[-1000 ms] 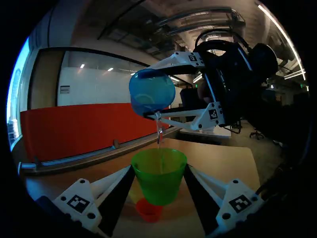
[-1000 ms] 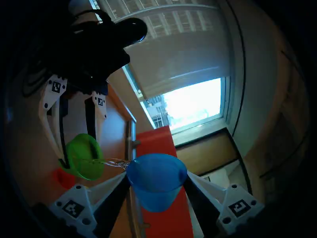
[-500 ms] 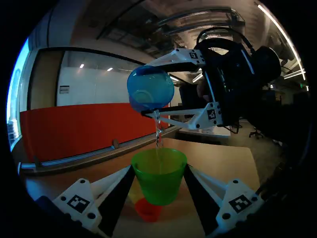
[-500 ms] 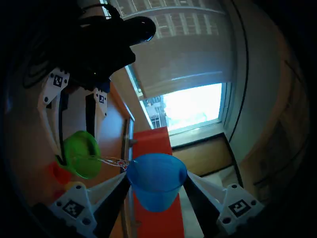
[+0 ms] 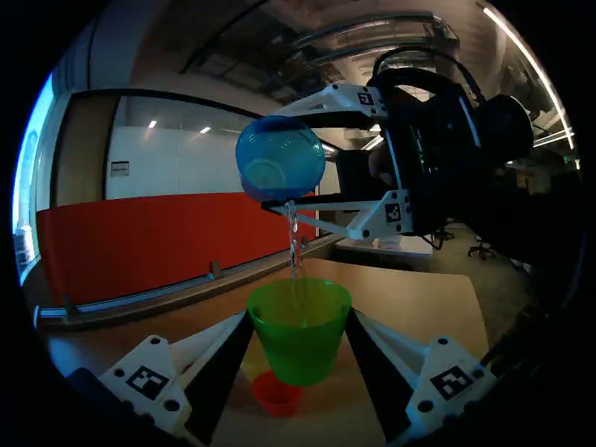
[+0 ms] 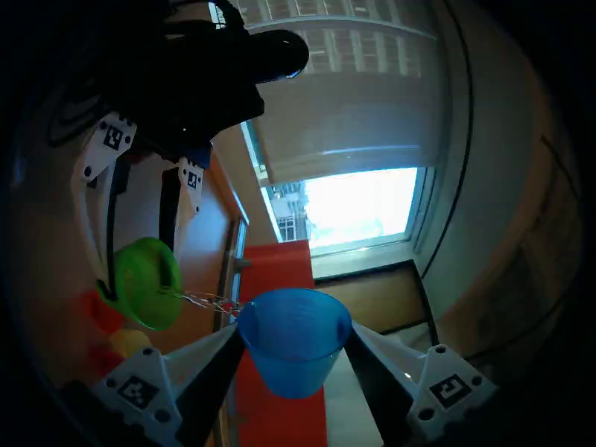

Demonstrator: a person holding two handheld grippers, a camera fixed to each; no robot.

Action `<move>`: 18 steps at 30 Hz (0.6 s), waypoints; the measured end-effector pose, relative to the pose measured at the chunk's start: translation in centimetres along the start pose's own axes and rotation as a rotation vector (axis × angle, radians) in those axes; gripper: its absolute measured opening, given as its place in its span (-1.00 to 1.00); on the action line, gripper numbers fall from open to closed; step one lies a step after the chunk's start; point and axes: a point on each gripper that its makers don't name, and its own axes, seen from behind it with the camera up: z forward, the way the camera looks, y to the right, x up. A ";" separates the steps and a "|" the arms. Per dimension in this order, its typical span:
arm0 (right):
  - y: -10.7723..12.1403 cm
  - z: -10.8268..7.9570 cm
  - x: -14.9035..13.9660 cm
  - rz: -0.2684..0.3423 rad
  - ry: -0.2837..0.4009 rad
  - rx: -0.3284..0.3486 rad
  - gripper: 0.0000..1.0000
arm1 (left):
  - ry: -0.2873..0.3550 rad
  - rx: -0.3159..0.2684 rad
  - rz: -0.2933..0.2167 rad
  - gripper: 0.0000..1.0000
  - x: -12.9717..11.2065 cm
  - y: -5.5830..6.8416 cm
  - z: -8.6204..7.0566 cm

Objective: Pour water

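The table (image 5: 417, 298) has a plain light-brown wooden top. In the left gripper view its far edge ends in a rounded corner on the right, and its long left side runs along a grey rail (image 5: 171, 290) at the foot of a red wall panel. A small red cup (image 5: 276, 392) stands upright on the near part of the top, mouth up. A yellow cup (image 5: 253, 366) sits just behind it to the left, mostly hidden; whether they touch cannot be told. In the right gripper view the table (image 6: 201, 246) appears tilted, and a second red piece (image 6: 104, 357) lies just beside the yellow one.
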 end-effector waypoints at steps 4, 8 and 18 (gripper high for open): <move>0.1 0.1 0.1 -0.019 0.002 -0.004 0.81 | 0.000 -0.001 -0.001 0.70 0.0 0.1 0.0; 0.2 0.1 0.4 -0.032 0.005 -0.007 0.80 | 0.002 -0.002 -0.001 0.71 0.2 0.1 0.0; 0.5 0.2 0.8 -0.095 0.005 -0.013 0.80 | 0.005 -0.002 0.000 0.70 0.4 0.1 -0.1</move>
